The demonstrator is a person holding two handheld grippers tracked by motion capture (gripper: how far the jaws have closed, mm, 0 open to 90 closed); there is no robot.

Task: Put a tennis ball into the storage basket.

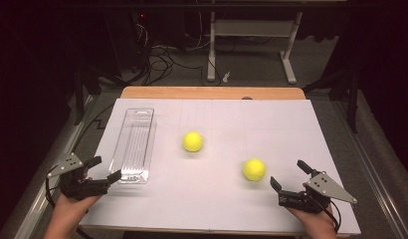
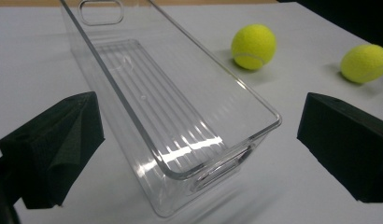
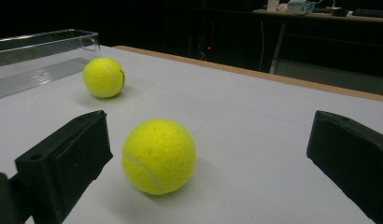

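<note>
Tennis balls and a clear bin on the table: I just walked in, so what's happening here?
A person holds a gripper in each hand at a white table. The left gripper is open at the near end of an empty clear bin, not touching it. The right gripper is open, facing the nearer tennis ball, which sits free. A second tennis ball lies farther off, beside the bin.

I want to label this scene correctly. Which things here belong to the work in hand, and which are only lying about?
Belong to the work:
- near tennis ball, in front of the open right gripper
- far tennis ball
- clear plastic bin, in front of the open left gripper

Only lying about:
- cables on the floor
- white desk frame behind the table
</note>
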